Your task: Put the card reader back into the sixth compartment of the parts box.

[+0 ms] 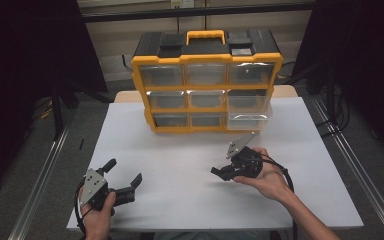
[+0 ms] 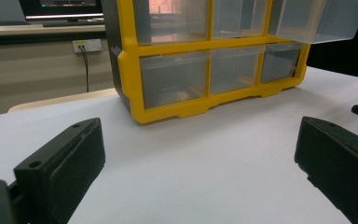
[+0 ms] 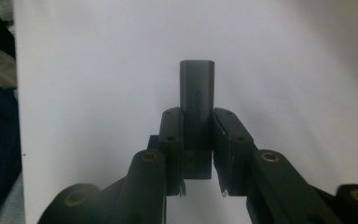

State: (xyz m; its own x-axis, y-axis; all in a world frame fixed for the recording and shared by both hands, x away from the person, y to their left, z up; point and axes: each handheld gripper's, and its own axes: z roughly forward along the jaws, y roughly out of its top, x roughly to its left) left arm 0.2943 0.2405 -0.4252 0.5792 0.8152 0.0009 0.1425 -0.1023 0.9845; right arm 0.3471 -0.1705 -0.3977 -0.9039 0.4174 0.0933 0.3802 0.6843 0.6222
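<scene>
In front of the yellow drawer cabinet [image 1: 206, 82] we see the left gripper [image 1: 125, 176] spread wide; the right gripper view reveals the right gripper [image 3: 196, 135] clamping a dark grey block [image 3: 196, 100].

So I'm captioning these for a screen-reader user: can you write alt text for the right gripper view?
The right gripper is shut on a dark grey oblong block, which sticks out beyond its two black jaws. Behind it lies a plain white table top.

Drawer cabinet [image 1: 207, 82] at table's [image 1: 180, 200] far edge.
</scene>
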